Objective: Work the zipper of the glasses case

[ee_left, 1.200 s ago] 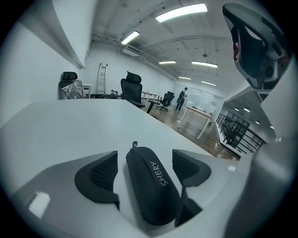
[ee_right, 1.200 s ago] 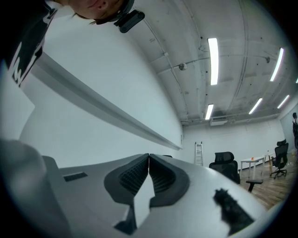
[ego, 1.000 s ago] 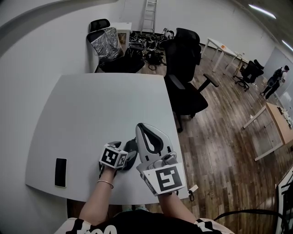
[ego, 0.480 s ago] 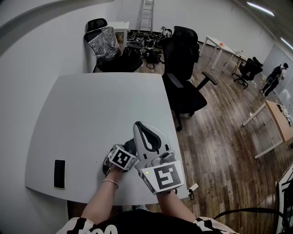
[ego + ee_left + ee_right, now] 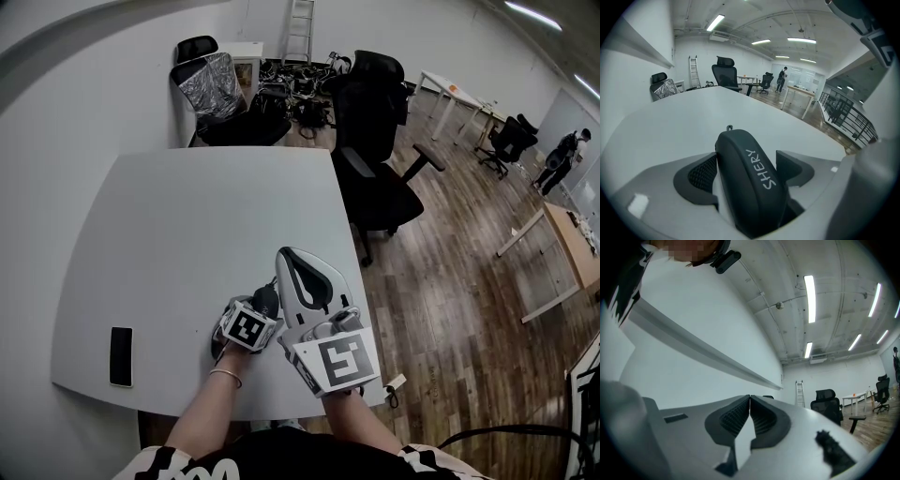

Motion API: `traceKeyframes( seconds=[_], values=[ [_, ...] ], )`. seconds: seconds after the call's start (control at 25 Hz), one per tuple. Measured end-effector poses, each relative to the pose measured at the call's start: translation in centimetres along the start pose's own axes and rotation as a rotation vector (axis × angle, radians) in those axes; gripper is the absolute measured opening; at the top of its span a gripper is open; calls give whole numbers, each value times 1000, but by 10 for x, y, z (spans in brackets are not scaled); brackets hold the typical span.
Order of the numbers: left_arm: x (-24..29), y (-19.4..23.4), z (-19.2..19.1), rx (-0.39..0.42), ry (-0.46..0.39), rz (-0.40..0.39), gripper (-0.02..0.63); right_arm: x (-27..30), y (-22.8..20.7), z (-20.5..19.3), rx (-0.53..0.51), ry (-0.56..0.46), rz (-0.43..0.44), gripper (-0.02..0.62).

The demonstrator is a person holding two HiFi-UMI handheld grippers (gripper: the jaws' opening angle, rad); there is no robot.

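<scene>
The black glasses case (image 5: 752,180), with white lettering on its lid, lies between the jaws of my left gripper (image 5: 745,166). Its small zipper pull (image 5: 730,127) sticks up at the far end. The jaws stand wide on both sides of the case, and the pads (image 5: 701,176) sit close to its sides without visibly pressing. In the head view the case (image 5: 268,300) shows just beyond the left gripper (image 5: 253,319), near the table's front edge. My right gripper (image 5: 302,272) hovers right beside it, tilted up toward the wall. Its jaws (image 5: 750,401) are shut with nothing between them.
A black phone (image 5: 120,356) lies at the front left of the white table (image 5: 187,216). A black office chair (image 5: 375,141) stands off the table's right edge (image 5: 349,234). Chairs and cables crowd the floor behind the table.
My left gripper has moved right and forward, up to the case, and now sits close against the right gripper. The right gripper has hardly moved.
</scene>
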State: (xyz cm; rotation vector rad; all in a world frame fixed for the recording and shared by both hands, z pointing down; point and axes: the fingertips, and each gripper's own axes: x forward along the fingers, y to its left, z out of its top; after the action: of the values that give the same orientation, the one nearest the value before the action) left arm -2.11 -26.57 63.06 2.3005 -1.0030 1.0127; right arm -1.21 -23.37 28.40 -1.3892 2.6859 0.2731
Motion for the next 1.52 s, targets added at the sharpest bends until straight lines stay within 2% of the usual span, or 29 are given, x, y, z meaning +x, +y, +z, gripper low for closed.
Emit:
traceKeyframes(
  seconds=[0.2, 0.32, 0.44, 0.56, 0.68, 0.76, 0.88, 1.04, 1.08, 1.12, 1.2, 1.4, 1.44, 1.52],
  values=[
    [1, -3, -3, 3, 65, -43, 420, 1, 1, 4, 9, 0, -1, 8],
    [-11, 2, 7, 24, 18, -37, 417, -1, -3, 5, 12, -4, -5, 8],
    [-28, 9, 20, -60, -42, -77, 416, -5, -12, 3, 31, -9, -17, 8],
    [-29, 21, 9, -139, -6, -105, 418, -9, -17, 2, 35, -11, -28, 8],
    [-21, 18, 1, -253, 10, -182, 420, -7, -16, 4, 36, -15, -27, 8],
    [-12, 3, 1, -274, 27, -236, 420, -5, -16, 3, 41, -15, -24, 8],
    [2, -22, -3, -222, 86, -265, 420, -5, -17, 2, 48, -13, -22, 8],
    [10, -25, -8, -82, 151, -203, 438, -6, -23, 2, 52, -22, -32, 8],
    [10, -22, -10, -52, 156, -180, 410, -7, -23, 1, 55, -22, -33, 8],
    [10, -18, -12, -22, 157, -158, 353, -7, -22, 0, 58, -21, -31, 8],
    [9, -17, -14, 16, 139, -141, 324, -9, -20, -1, 60, -20, -24, 8],
    [0, -15, -15, 29, 98, -129, 307, -10, -19, 2, 56, -27, -19, 8],
    [-6, -13, -13, 15, 72, -136, 305, -10, -19, 3, 53, -29, -21, 8],
    [-25, -12, 2, -57, -35, -187, 304, -11, -22, 3, 51, -35, -30, 8]
  ],
)
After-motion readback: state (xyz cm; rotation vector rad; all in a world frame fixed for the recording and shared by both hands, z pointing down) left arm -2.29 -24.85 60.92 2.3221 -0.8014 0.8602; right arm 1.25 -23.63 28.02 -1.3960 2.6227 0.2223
